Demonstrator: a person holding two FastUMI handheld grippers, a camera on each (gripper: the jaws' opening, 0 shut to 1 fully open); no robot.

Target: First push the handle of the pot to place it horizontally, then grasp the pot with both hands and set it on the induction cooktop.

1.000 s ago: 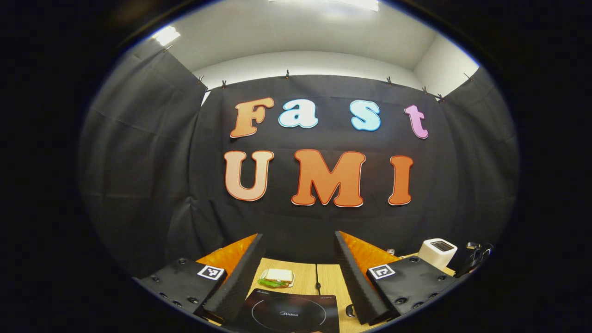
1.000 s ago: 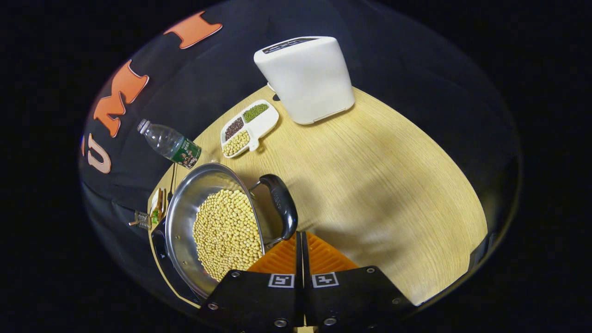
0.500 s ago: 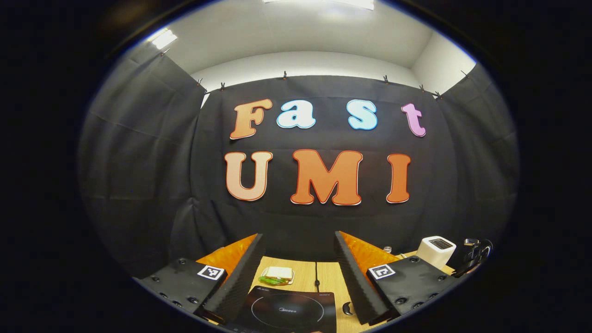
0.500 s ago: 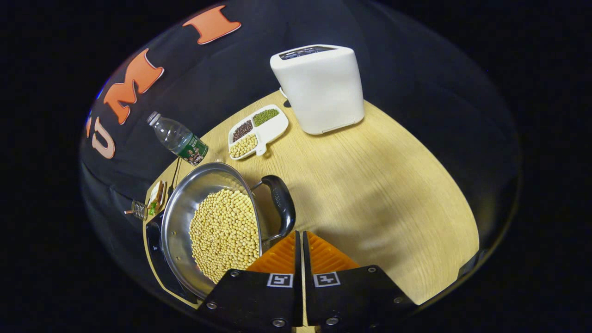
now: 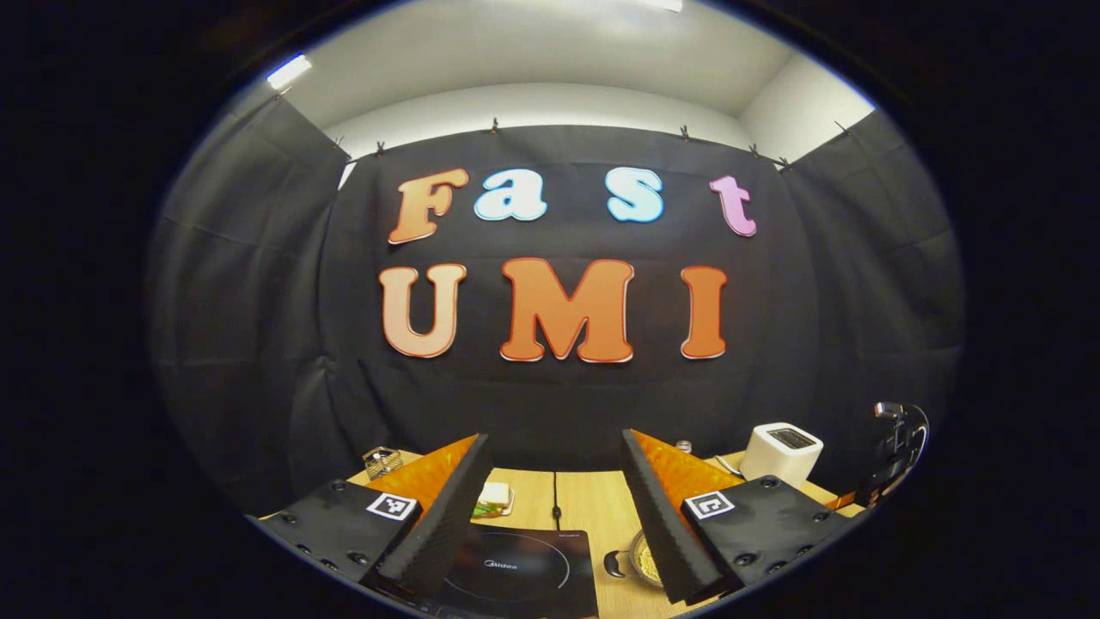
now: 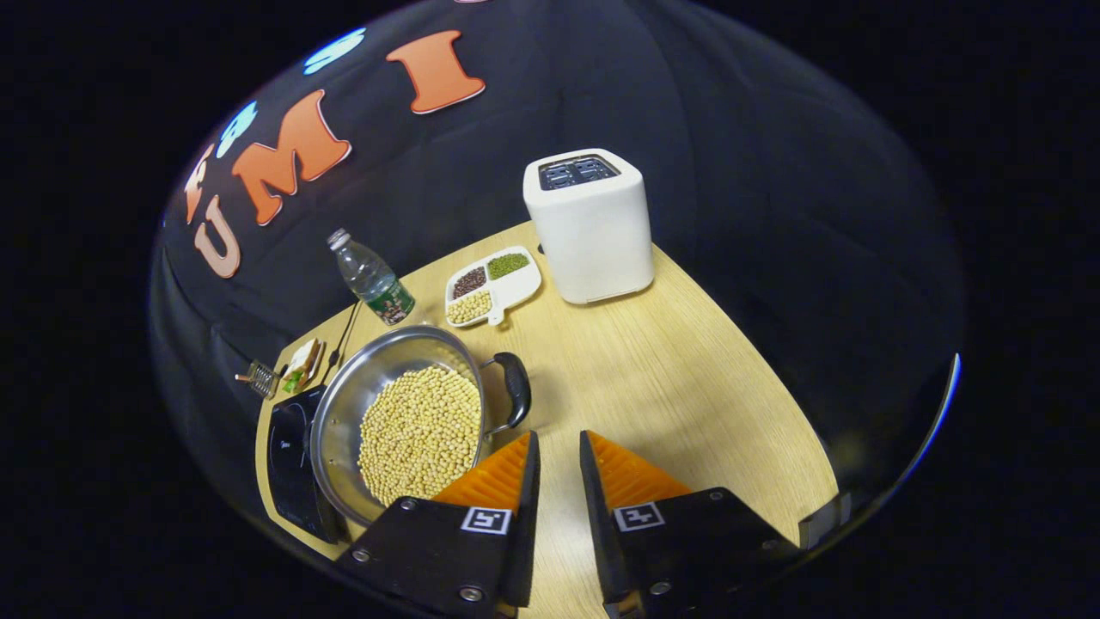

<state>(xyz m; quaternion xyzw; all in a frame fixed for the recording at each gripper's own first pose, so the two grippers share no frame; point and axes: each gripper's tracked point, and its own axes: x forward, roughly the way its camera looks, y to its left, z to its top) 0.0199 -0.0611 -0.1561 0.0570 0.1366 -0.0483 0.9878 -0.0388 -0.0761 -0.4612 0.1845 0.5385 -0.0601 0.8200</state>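
A steel pot (image 6: 342, 411) full of soybeans (image 6: 421, 430) sits on the wooden table (image 6: 687, 387), with its left part over the black induction cooktop (image 6: 290, 447). Its black handle (image 6: 518, 391) points toward my right gripper (image 6: 559, 437), which hovers just short of it, open by a narrow gap and holding nothing. In the left gripper view my left gripper (image 5: 554, 438) stands wide open and empty above the cooktop (image 5: 516, 572). The pot's rim (image 5: 640, 563) and its other handle (image 5: 612, 563) peek out beside the right finger (image 5: 662, 516).
A white toaster (image 6: 589, 223), a divided dish of beans (image 6: 491, 288) and a water bottle (image 6: 371, 279) stand behind the pot. A sandwich (image 6: 303, 365) and a small wire rack (image 6: 258, 376) lie at the far left. Bare table stretches right of the pot.
My right gripper has pulled back from the pot handle and gone from shut to slightly open. The left gripper view has swung, bringing the pot's edge into sight.
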